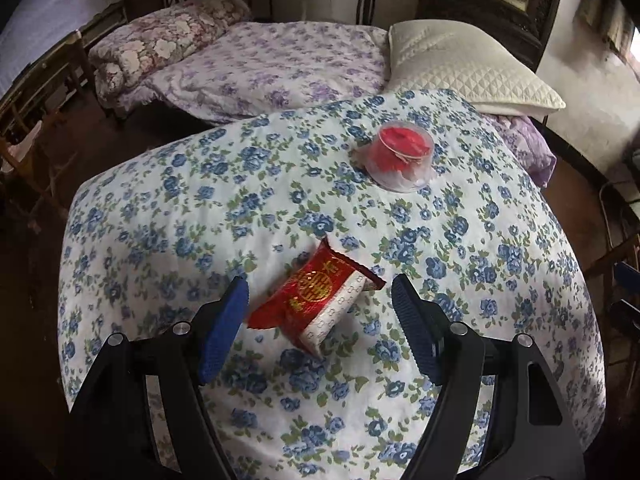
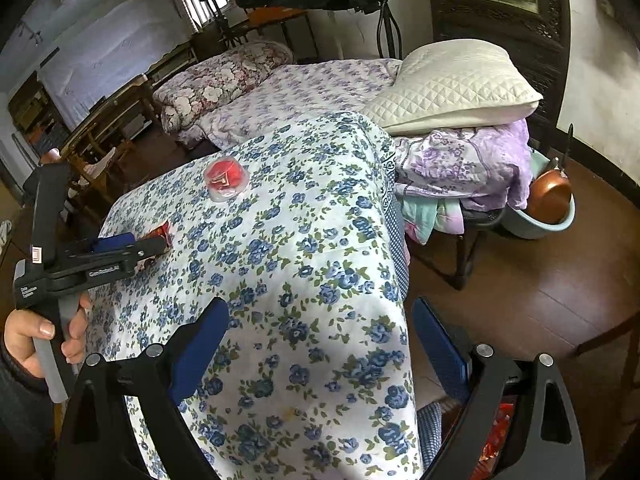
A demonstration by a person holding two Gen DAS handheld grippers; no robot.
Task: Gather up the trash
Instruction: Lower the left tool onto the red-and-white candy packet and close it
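**Closing in on the red wrapper**

Hovering over the flowered desk [image 1: 460, 240], the left gripper [image 1: 320, 304] points steeply down with its jaws wide and nothing pressed between the blue pads [image 1: 222, 332]. In the left wrist view the red wrapper [image 1: 316, 296] lies flat on the cloth right between the two fingers, a little toward the pad at 9 o'clock and touching neither. That straddling pose looks chosen so a simple squeeze would catch the packet across its narrow side. At 1 o'clock from the wrapper, well apart, a clear plastic cup [image 1: 400, 160] with red contents sits upside down on the cloth, probably the next piece of trash.

In the right wrist view the right gripper [image 2: 320, 344] hangs wide and empty above the desk's near corner, apparently waiting its turn. At 9 o'clock a hand [image 2: 36, 340] holds the left gripper [image 2: 132, 246], whose fingers hide most of the wrapper [image 2: 162, 234]. The cup [image 2: 226, 180] stands at 11 o'clock, far from the right gripper.
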